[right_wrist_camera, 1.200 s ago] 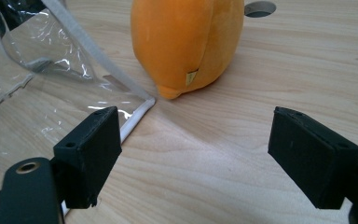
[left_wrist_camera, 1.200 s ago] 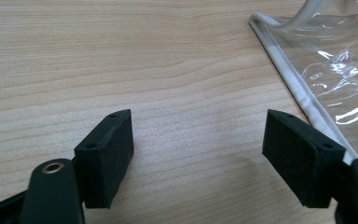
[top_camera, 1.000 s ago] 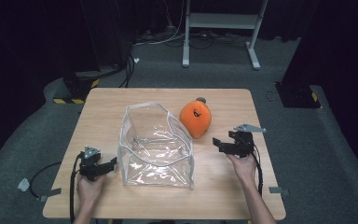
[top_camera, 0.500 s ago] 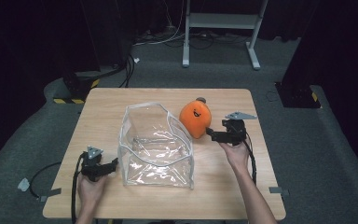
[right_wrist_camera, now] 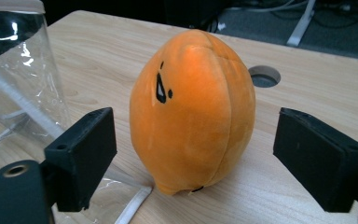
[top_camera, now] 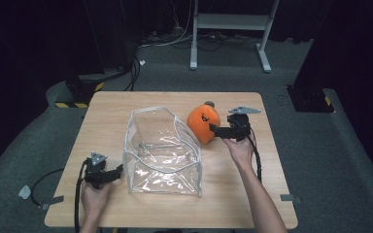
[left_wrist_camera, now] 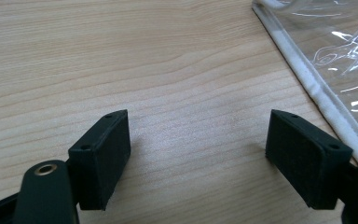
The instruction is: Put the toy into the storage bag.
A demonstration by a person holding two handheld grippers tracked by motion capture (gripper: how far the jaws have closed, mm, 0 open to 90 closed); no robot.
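High view, at the bottom left of the frame, gives us the left gripper (top_camera: 118, 171) resting on the wooden table (top_camera: 233, 194), its tip just beside the lower left corner of the clear plastic bag (top_camera: 162, 153). From the left gripper view we see what that picture cannot resolve: the left gripper (left_wrist_camera: 198, 154) has its jaws spread wide over bare wood, nothing between them, and the bag's white-edged seam (left_wrist_camera: 317, 88) runs down the right side of the frame, close by the right jaw. Farther up the high view, right of centre, we find the right gripper (top_camera: 213, 129) at the orange plush toy (top_camera: 201, 124), which stands on the table against the bag's upper right side. How near the jaws are we cannot judge from above; the right gripper view settles it: the right gripper (right_wrist_camera: 196, 156) has just been opening, and the toy (right_wrist_camera: 193, 112) stands between the two pads with clear gaps on both sides, unheld. That view also shows us the toy's small black face marks, the bag (right_wrist_camera: 23, 79) at the left, and a round hole (right_wrist_camera: 264, 76) in the tabletop beyond the toy.
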